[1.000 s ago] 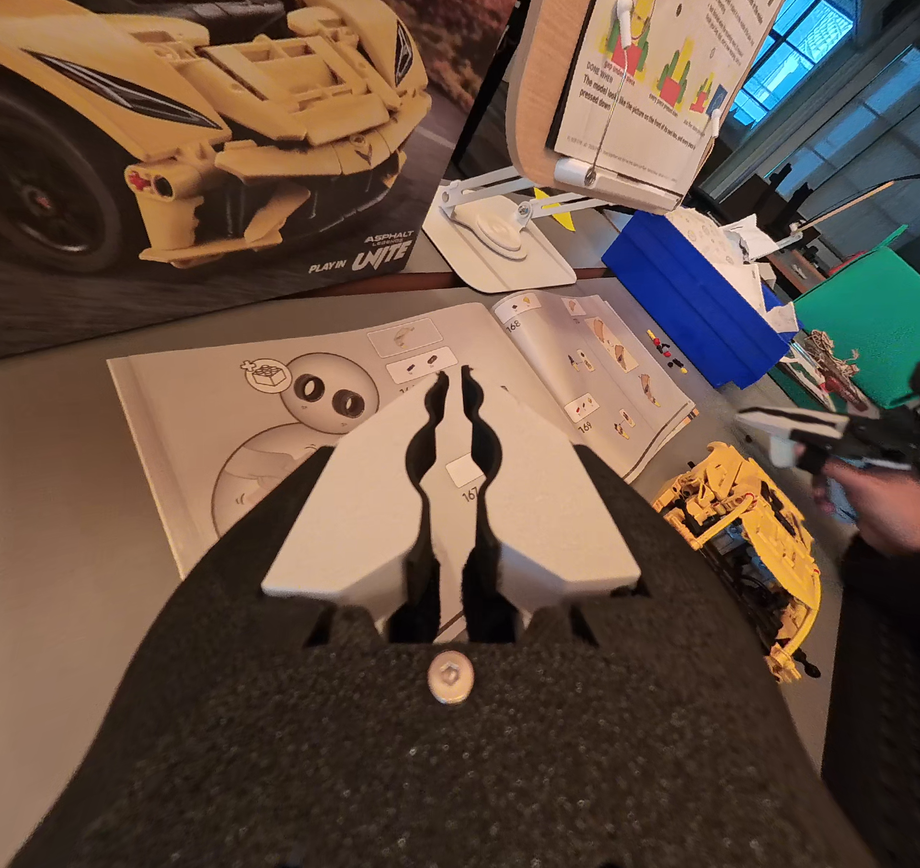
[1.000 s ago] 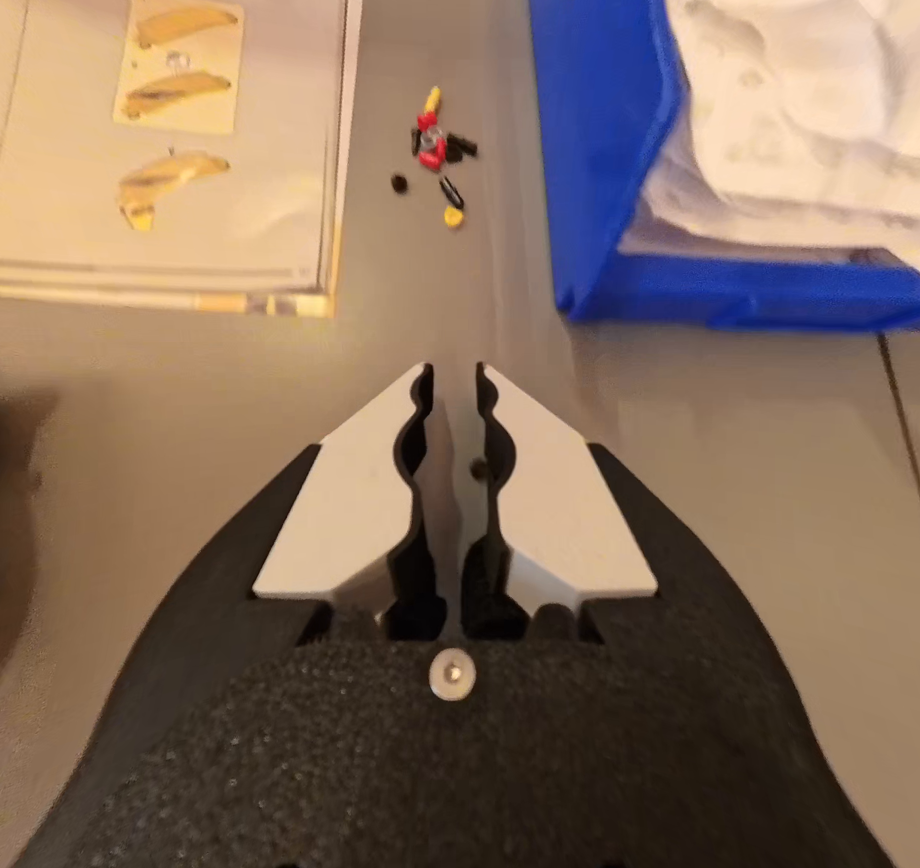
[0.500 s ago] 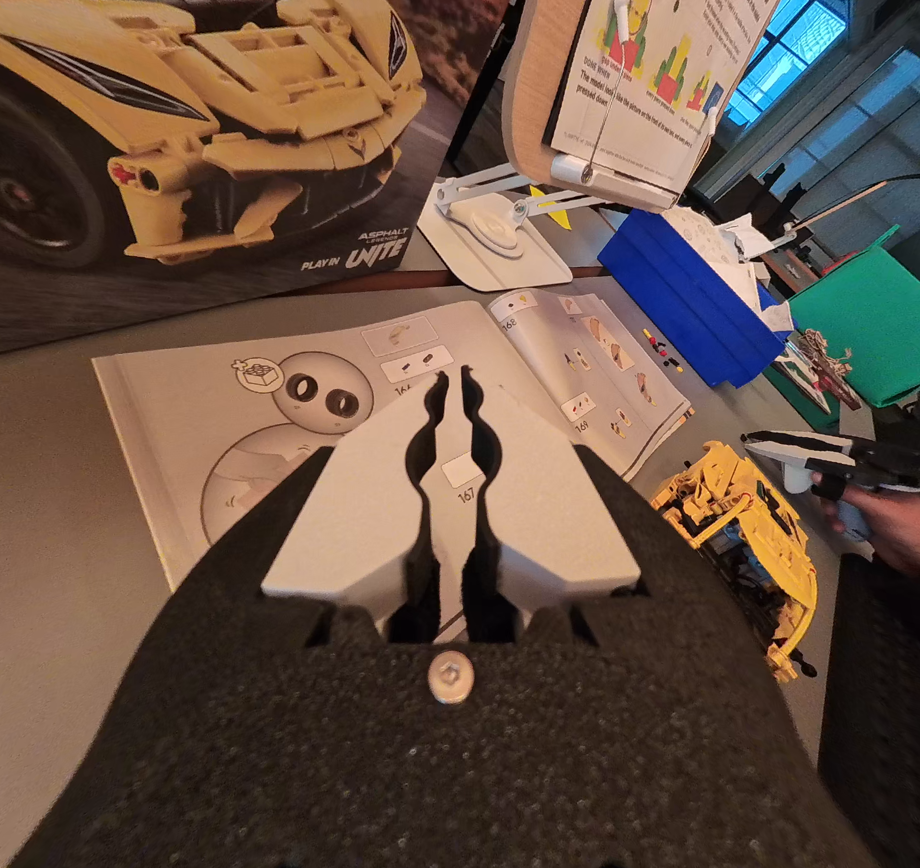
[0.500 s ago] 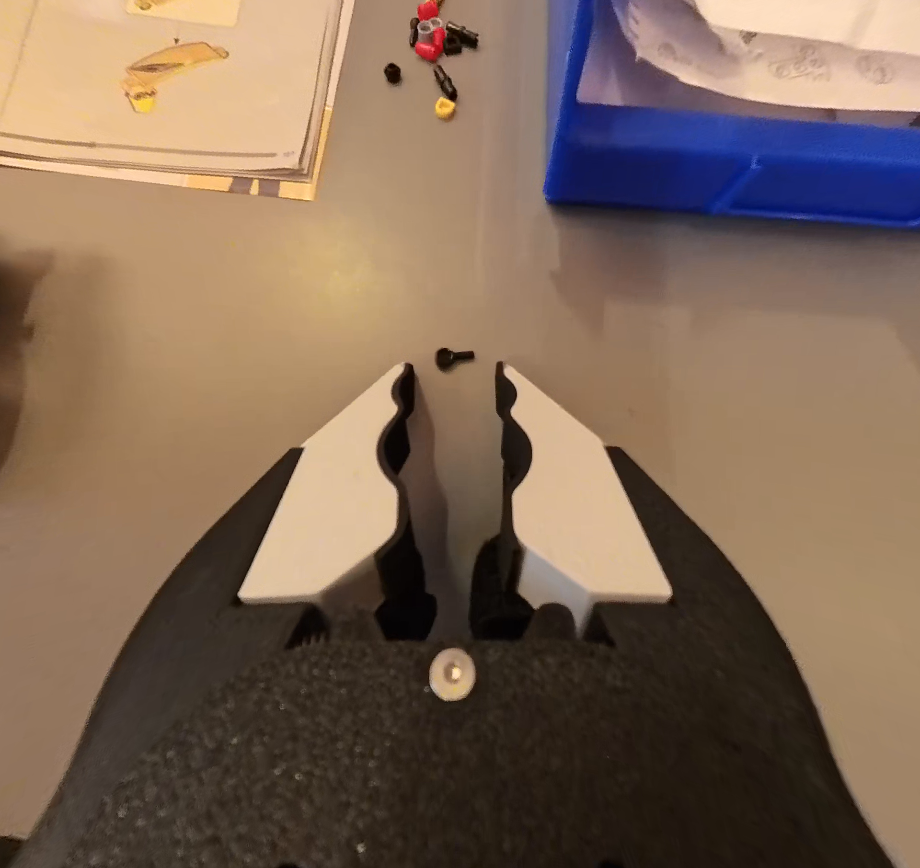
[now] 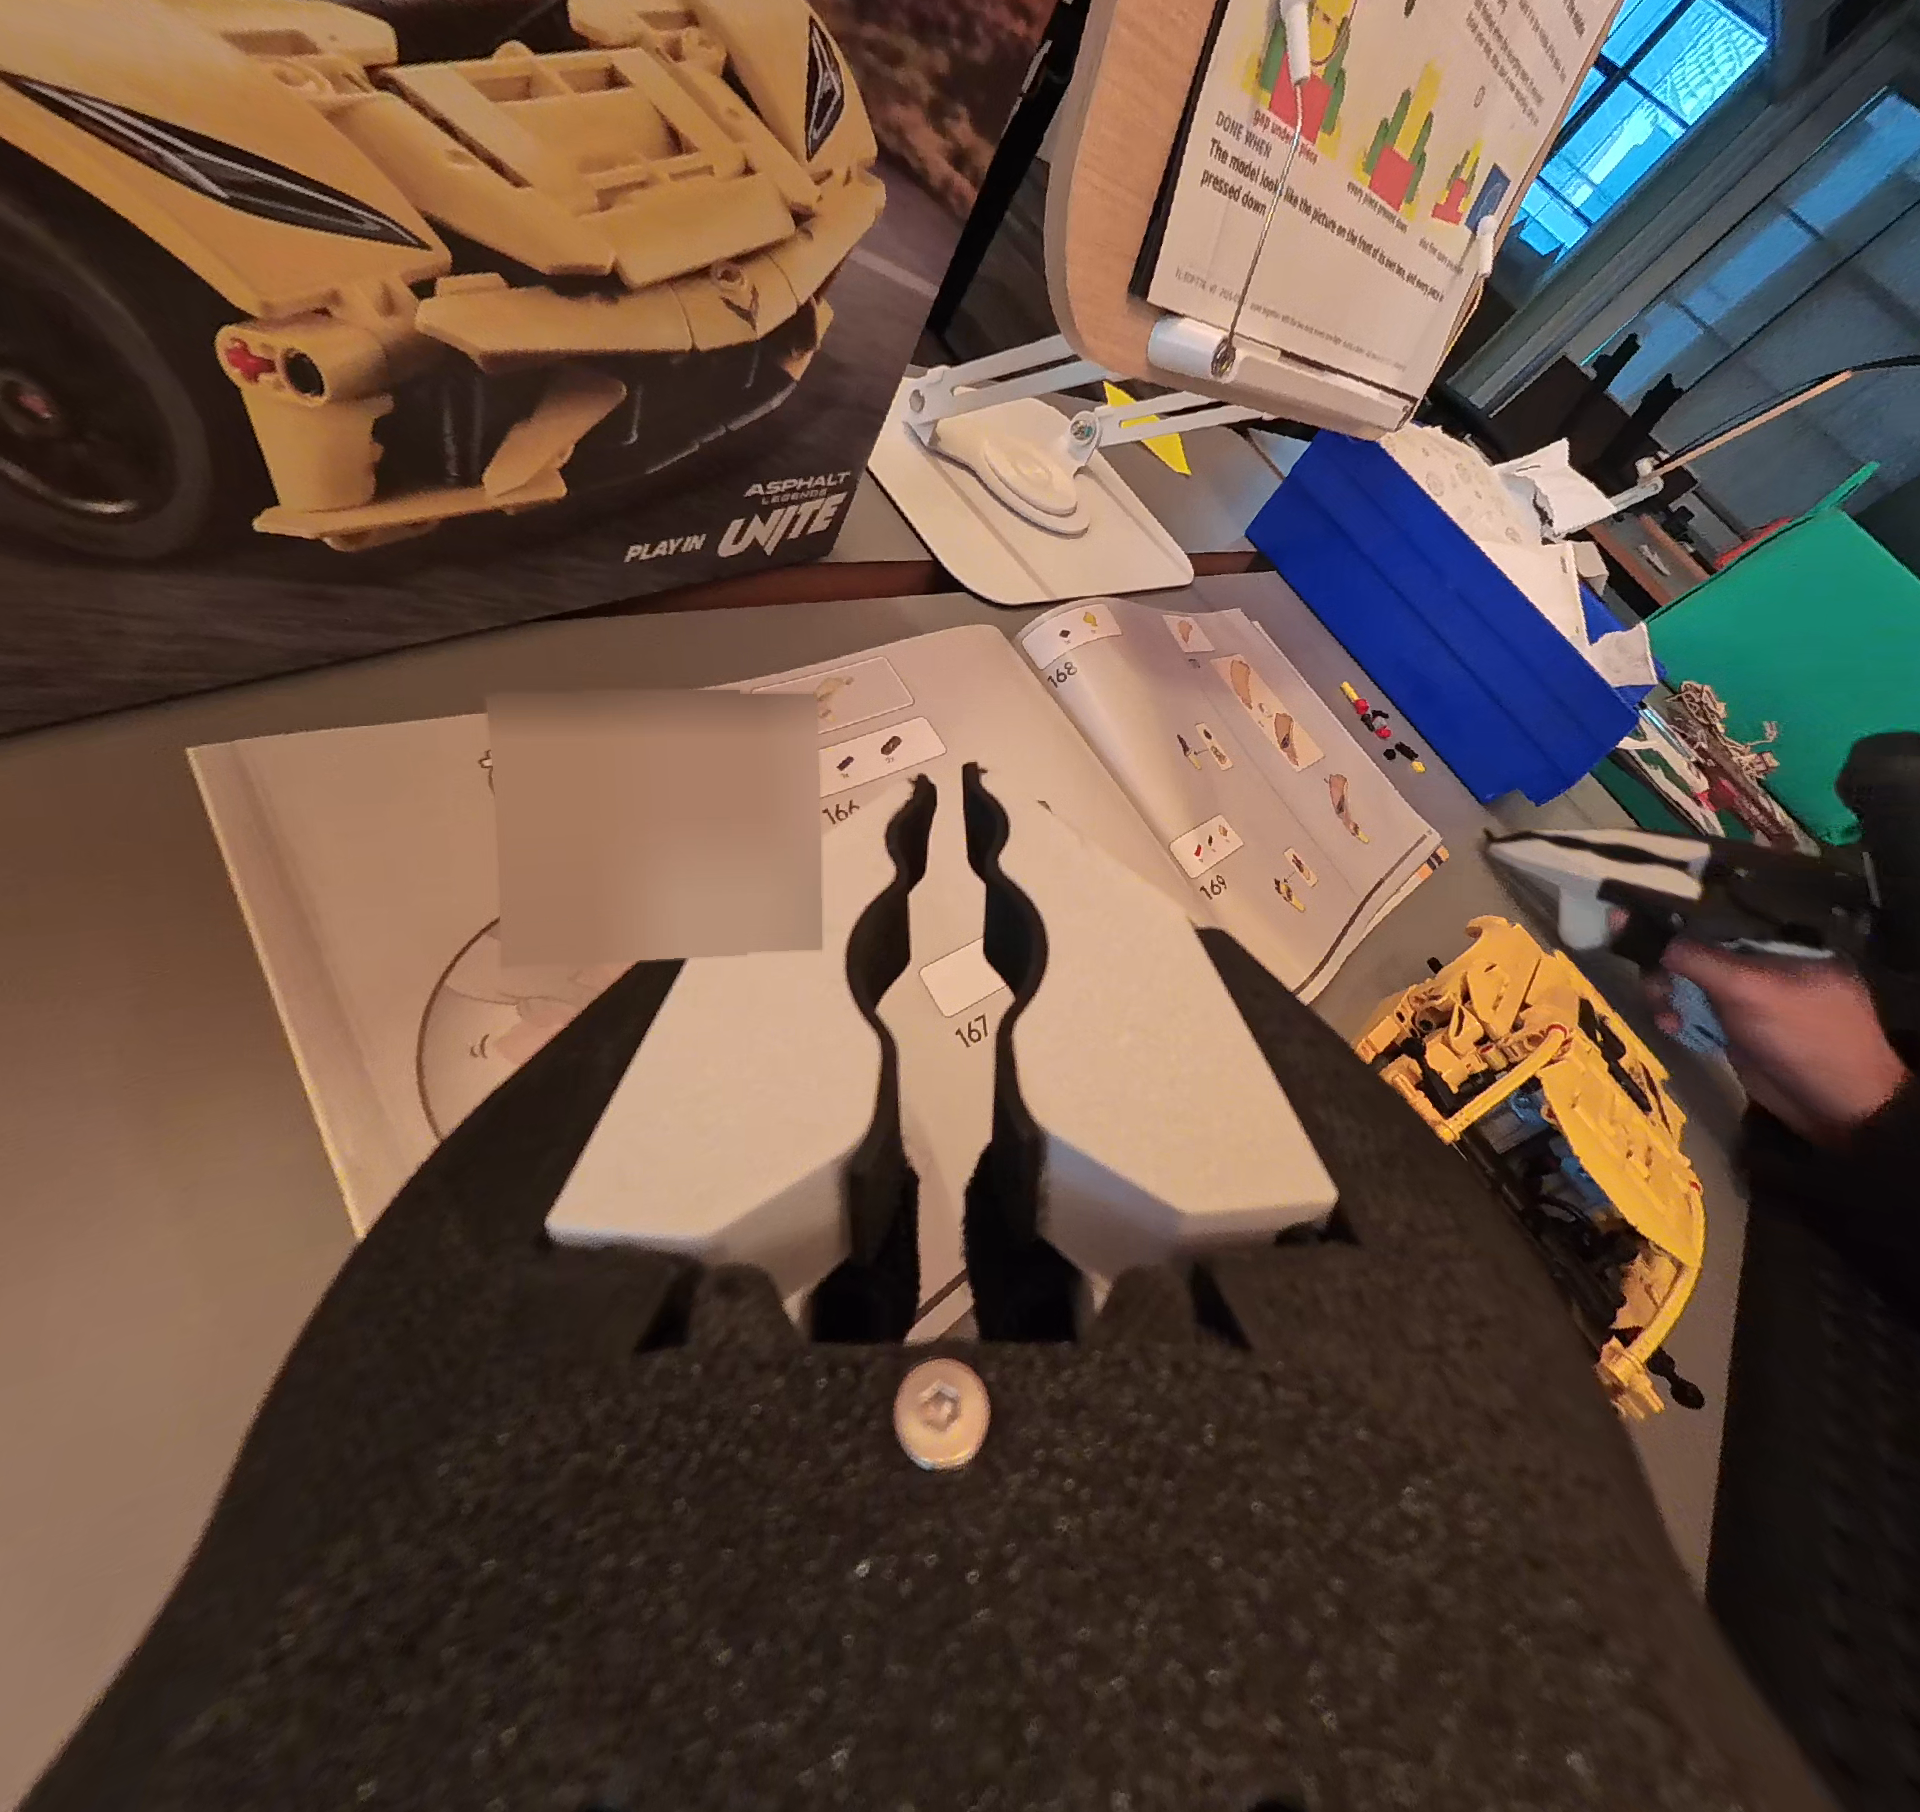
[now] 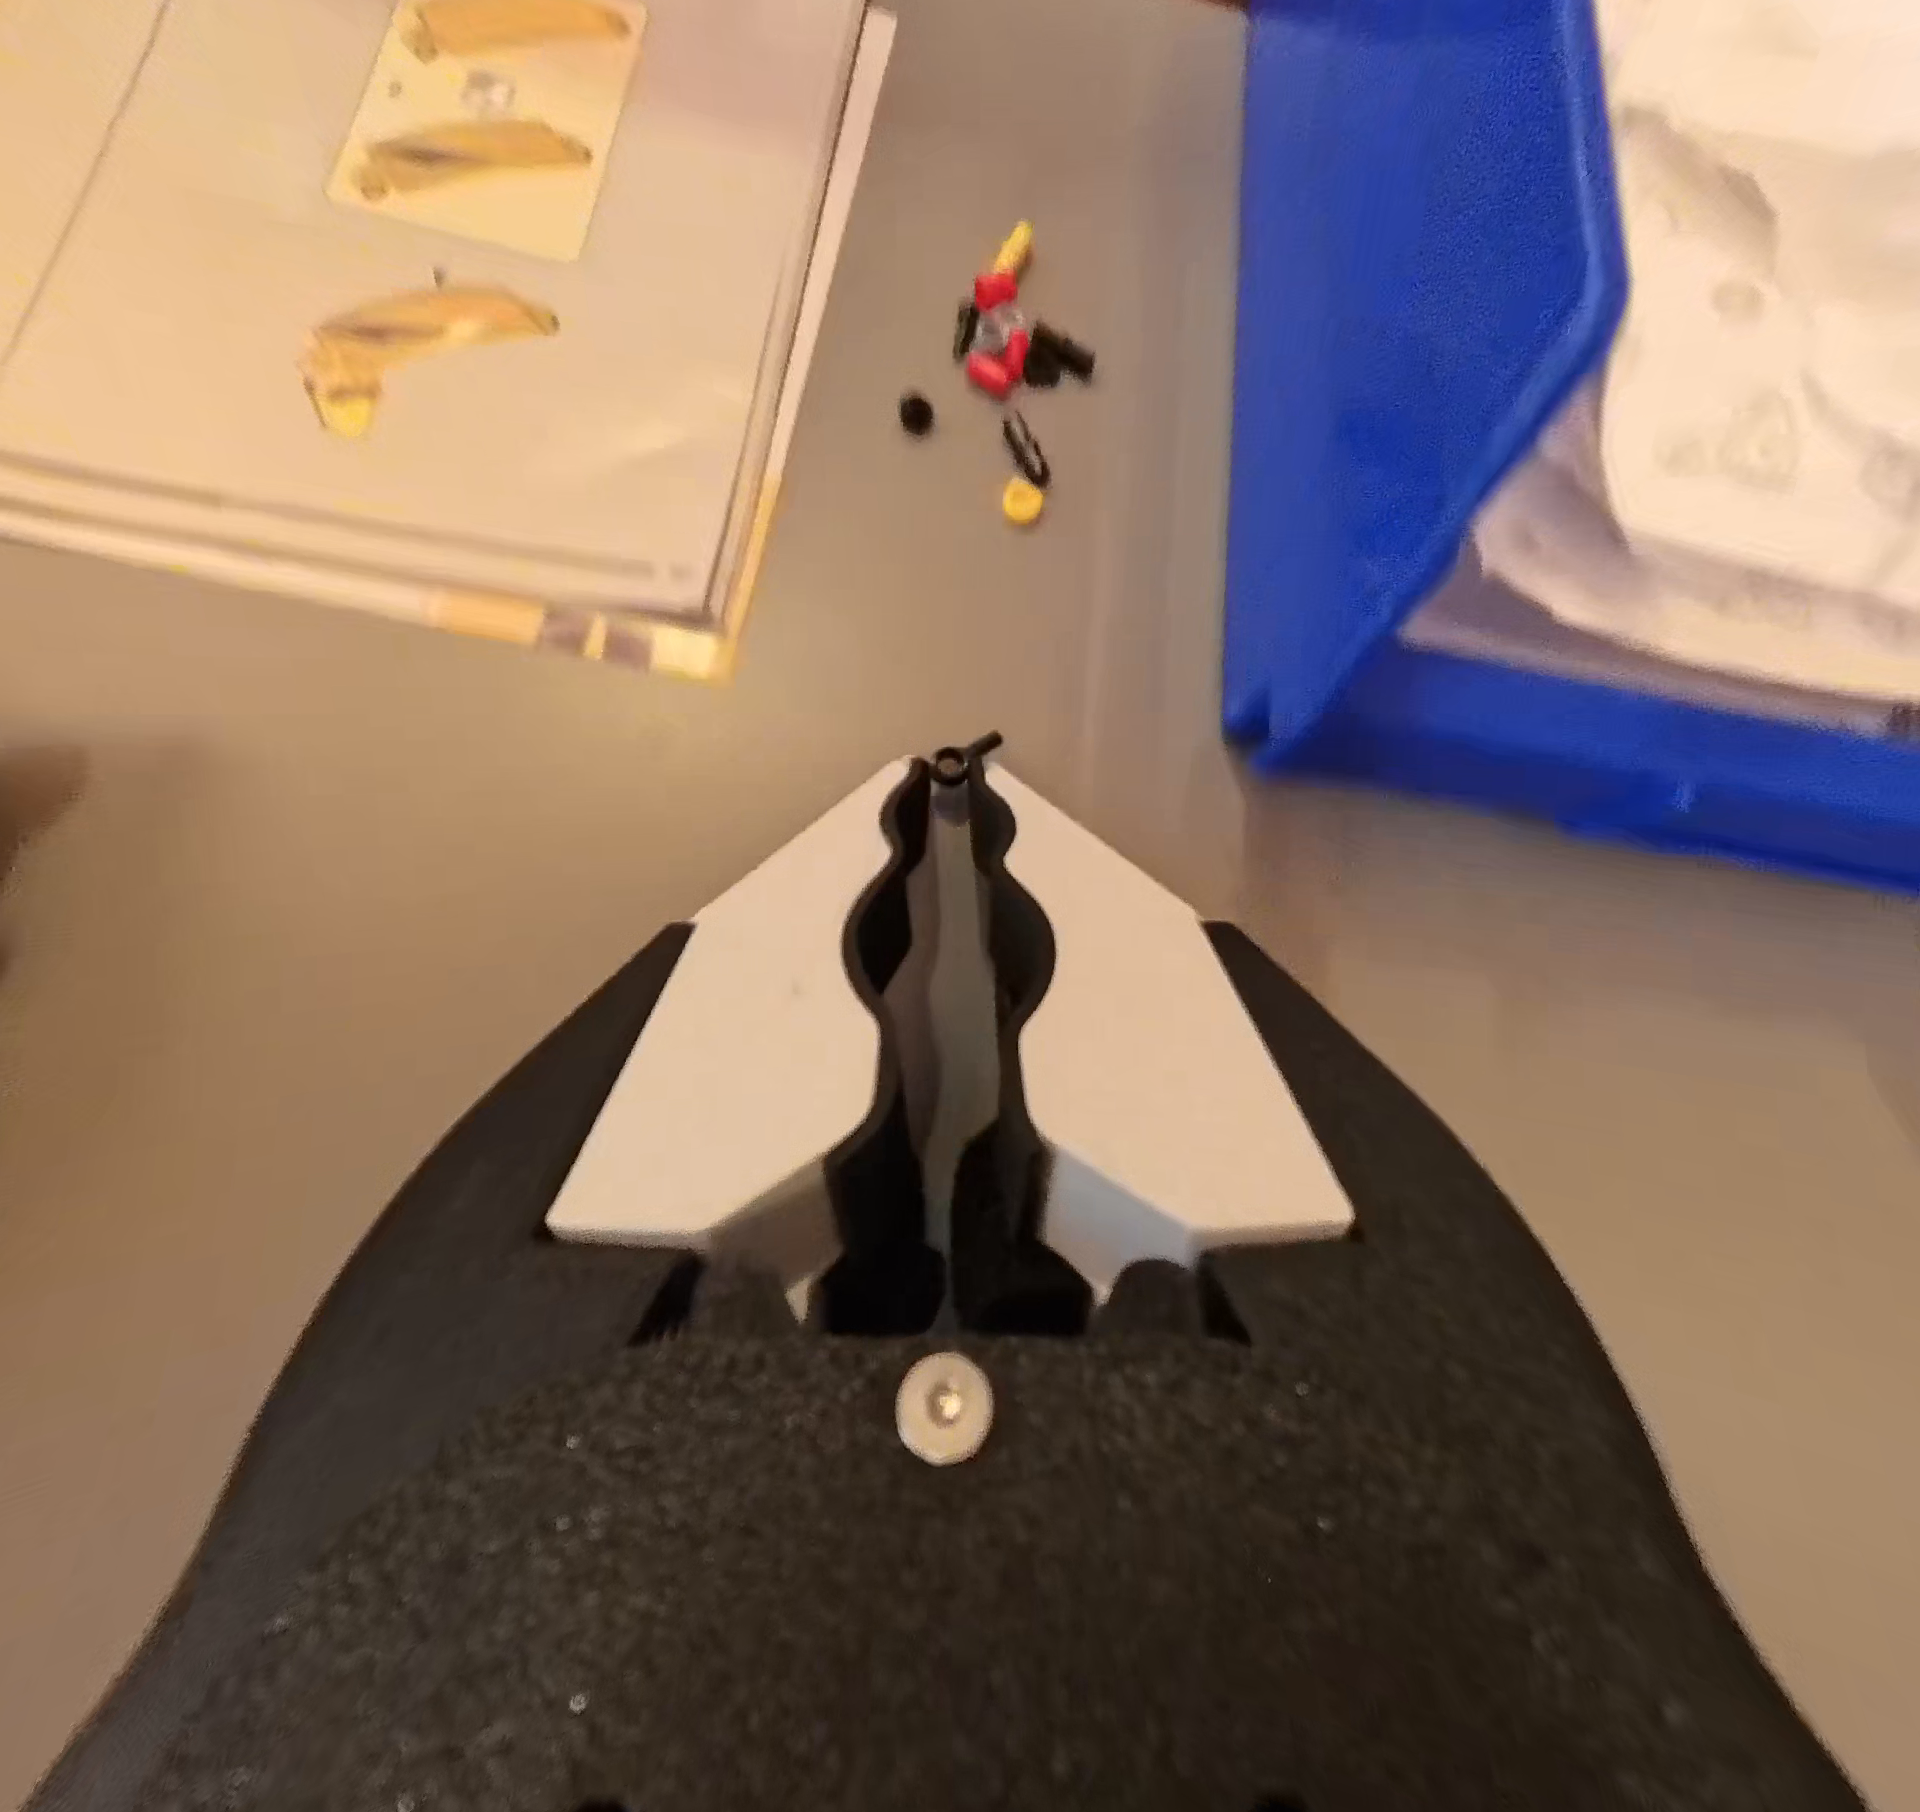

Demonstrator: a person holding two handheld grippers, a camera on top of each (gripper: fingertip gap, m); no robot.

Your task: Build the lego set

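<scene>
My left gripper (image 5: 940, 775) hovers over the open instruction booklet (image 5: 1143, 723). Its jaws are nearly together with nothing between them. My right gripper (image 6: 954, 765) is shut on a small black pin (image 6: 951, 757) at its fingertips, above the grey table. It also shows in the left wrist view (image 5: 1501, 840), held by a hand above the partly built yellow car model (image 5: 1558, 1087). A small pile of red, black and yellow parts (image 6: 1003, 339) lies ahead of the right gripper, between the booklet (image 6: 520, 204) and a blue bin (image 6: 1403, 308).
The set's large box (image 5: 416, 204) stands at the back left. A white stand holding a printed sheet (image 5: 1299, 152) stands behind the booklet. The blue bin (image 5: 1434, 619) holds crumpled white bags. A green surface (image 5: 1787, 671) lies at the far right. There is about 50 cm between the tips of the two grippers.
The black pin lay on the table just ahead of my open right gripper; the gripper has now shut on it and moved toward the parts pile. My left gripper has barely moved.
</scene>
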